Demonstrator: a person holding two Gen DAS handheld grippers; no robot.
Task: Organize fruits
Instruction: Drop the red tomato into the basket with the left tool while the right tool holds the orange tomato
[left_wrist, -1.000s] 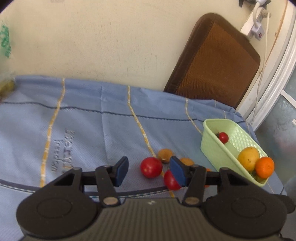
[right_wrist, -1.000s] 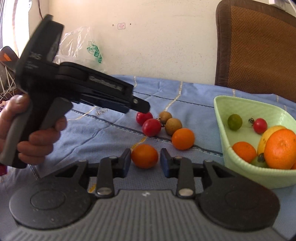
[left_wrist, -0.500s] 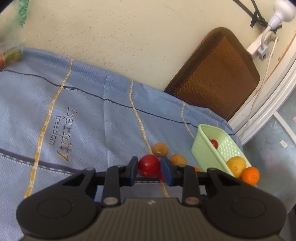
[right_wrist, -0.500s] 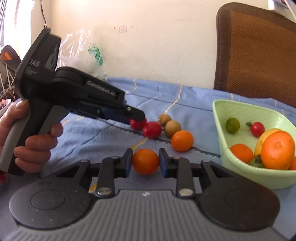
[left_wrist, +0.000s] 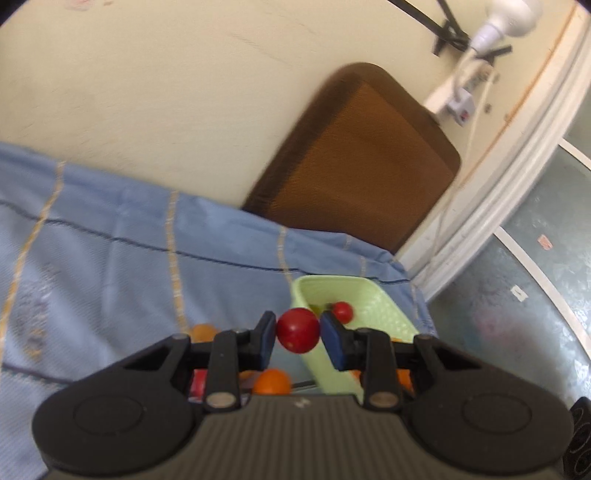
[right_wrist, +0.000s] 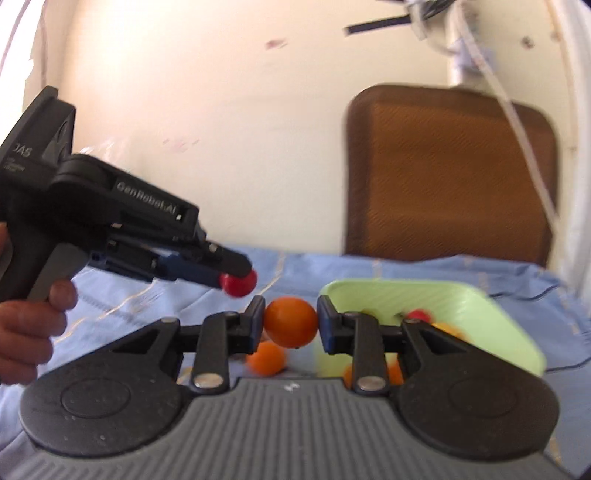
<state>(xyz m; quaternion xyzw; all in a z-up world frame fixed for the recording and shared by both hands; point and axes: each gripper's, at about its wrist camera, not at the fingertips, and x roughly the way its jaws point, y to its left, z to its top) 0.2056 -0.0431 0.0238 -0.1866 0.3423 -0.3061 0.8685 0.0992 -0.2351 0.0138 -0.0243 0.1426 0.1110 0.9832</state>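
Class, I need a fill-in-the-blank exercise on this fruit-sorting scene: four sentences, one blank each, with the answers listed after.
1. The left gripper is shut on a ____ tomato.
2. The right gripper is shut on an ____.
3. The basket on the cloth is light ____.
4. Inside the basket lies a small ____ tomato.

Answers: red; orange; green; red
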